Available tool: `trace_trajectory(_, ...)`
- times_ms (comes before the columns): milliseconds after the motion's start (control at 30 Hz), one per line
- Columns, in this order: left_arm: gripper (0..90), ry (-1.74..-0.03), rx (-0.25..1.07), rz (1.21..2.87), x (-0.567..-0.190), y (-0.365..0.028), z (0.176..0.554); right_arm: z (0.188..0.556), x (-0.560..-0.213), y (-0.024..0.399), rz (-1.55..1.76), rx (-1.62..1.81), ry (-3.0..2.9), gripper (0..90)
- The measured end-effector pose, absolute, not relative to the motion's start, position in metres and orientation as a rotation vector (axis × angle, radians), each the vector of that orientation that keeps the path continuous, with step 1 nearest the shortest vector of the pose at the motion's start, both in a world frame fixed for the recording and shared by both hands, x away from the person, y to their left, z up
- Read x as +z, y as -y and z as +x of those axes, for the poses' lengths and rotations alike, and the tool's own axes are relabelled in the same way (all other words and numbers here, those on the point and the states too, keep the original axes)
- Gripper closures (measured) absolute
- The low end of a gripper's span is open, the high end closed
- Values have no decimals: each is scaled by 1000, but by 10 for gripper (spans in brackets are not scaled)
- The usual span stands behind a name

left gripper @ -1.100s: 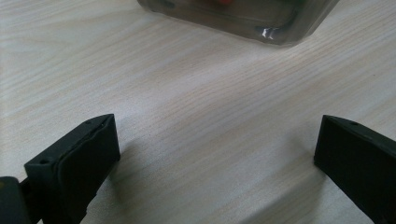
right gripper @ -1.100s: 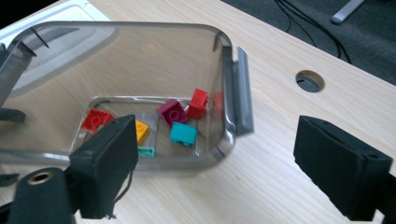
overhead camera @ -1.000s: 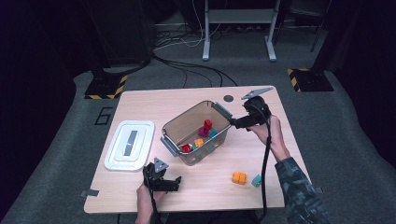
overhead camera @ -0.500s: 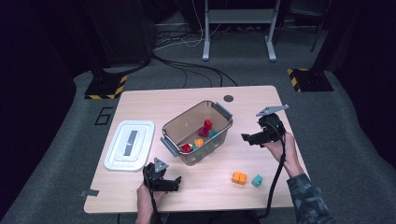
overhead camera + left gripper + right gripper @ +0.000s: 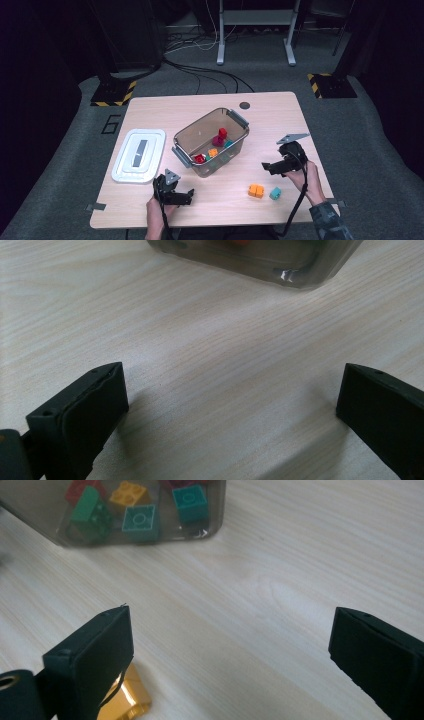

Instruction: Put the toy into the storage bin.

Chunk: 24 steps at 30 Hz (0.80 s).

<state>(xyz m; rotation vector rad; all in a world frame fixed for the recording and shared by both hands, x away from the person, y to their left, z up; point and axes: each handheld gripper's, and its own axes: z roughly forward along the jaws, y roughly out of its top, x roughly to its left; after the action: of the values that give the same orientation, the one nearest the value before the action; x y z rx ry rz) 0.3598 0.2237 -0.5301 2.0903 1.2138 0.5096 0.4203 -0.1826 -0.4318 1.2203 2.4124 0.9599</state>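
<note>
The right gripper (image 5: pixel 267 168) hangs over the tabletop (image 5: pixel 280 115) with its jaws spread wide and nothing between them; they have just been opening. In the right gripper view its jaws frame bare wood, and an orange brick (image 5: pixel 125 700) peeks out just behind the left jaw. From above, that orange brick (image 5: pixel 255 190) lies near the front edge, below and a little left of the gripper, with a teal brick (image 5: pixel 275 193) just beside it.

The left gripper (image 5: pixel 184 196) rests low at the front edge, jaws also wide apart and holding nothing.

Between the two and further back stands a clear smoky bin (image 5: pixel 200 131) with grey handle clips. Inside it lie red, orange, teal and green bricks; the right gripper view shows a green brick (image 5: pixel 87 510), an orange one and two teal ones through the wall.

A white lid (image 5: pixel 139 154) with a grey strip lies flat to the left of the bin. On the floor beside the table a "6" (image 5: pixel 111 124) is marked.
</note>
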Motion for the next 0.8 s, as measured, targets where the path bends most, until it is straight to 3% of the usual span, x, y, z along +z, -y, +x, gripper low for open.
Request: trace_trajectory(800,0,-1220,511,2078,-531,-223,360,382,-481,191,1298,817,-2555,0)
